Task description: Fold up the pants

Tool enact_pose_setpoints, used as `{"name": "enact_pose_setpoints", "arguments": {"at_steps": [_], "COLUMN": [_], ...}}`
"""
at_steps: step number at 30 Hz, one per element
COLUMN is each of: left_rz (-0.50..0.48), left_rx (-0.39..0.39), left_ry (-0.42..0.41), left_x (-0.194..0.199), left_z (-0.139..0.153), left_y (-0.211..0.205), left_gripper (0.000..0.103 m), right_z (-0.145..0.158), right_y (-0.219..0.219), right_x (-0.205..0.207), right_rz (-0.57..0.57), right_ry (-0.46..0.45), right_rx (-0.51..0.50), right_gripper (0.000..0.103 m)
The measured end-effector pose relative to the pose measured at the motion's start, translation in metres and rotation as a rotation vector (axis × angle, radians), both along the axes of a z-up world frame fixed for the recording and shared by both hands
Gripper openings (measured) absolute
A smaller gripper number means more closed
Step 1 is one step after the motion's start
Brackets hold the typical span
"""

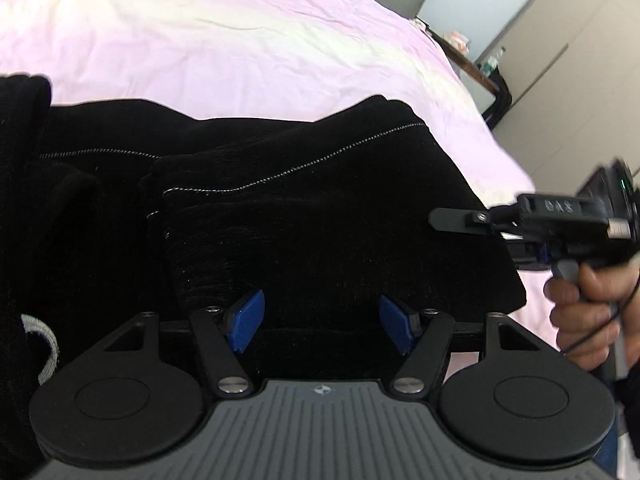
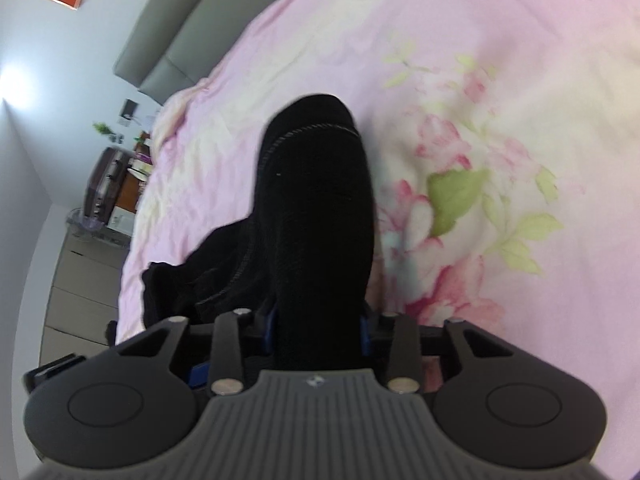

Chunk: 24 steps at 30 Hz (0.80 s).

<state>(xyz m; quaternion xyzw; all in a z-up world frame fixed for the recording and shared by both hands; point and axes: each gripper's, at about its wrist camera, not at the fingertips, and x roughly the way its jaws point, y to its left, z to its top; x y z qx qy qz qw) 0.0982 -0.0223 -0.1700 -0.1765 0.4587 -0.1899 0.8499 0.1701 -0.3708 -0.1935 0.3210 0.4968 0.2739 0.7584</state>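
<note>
Black pants (image 1: 304, 200) with a pale stitched seam lie on a pink bedsheet (image 1: 224, 40). My left gripper (image 1: 322, 326) is open, its blue pads (image 1: 246, 320) spread just above the near edge of the pants. My right gripper (image 2: 316, 334) is shut on a thick fold of the pants (image 2: 316, 208), which runs away from its jaws over the floral sheet (image 2: 500, 140). The right gripper also shows in the left wrist view (image 1: 560, 220), held by a hand at the right edge of the pants.
A grey headboard (image 2: 176, 40) stands at the bed's far end. A bedside stand with small items (image 2: 120, 184) and drawers (image 2: 80, 280) sit by the wall. Wardrobe doors (image 1: 568, 80) are beyond the bed's right side.
</note>
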Motion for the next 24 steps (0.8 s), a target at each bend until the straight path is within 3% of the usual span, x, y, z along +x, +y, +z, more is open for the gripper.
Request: {"name": "enact_pose_setpoints", "arguments": {"at_steps": [3,5,9,16,24], "left_rz": [-0.008,0.022,0.074,0.089,0.114], "left_rx": [-0.016,-0.056,-0.122,-0.087,-0.087], "left_ry": [0.012,0.007,0.008,-0.045,-0.092], "left_x": [-0.002,-0.006,-0.016,-0.037,-0.052], "left_z": [0.004,0.006,0.011,0.036,0.055], "left_y": [0.006,0.014,0.03,0.051,0.072], "left_gripper": [0.077,0.078,0.078,0.081,0.082], "right_z": [0.011,0.024,0.058,0.1,0.129], "right_y": [0.0,0.009,0.033,0.078,0.117], "right_x": [-0.011,-0.019,-0.03,-0.043,-0.058], "right_rz": [-0.028,-0.02,0.005,0.037,0.032], "right_ry": [0.011,-0.014,-0.063,-0.131,-0.162], "right_rx": [0.151,0.181,0.175,0.137,0.139], "right_gripper": [0.023,0.022,0.021,0.021,0.021]}}
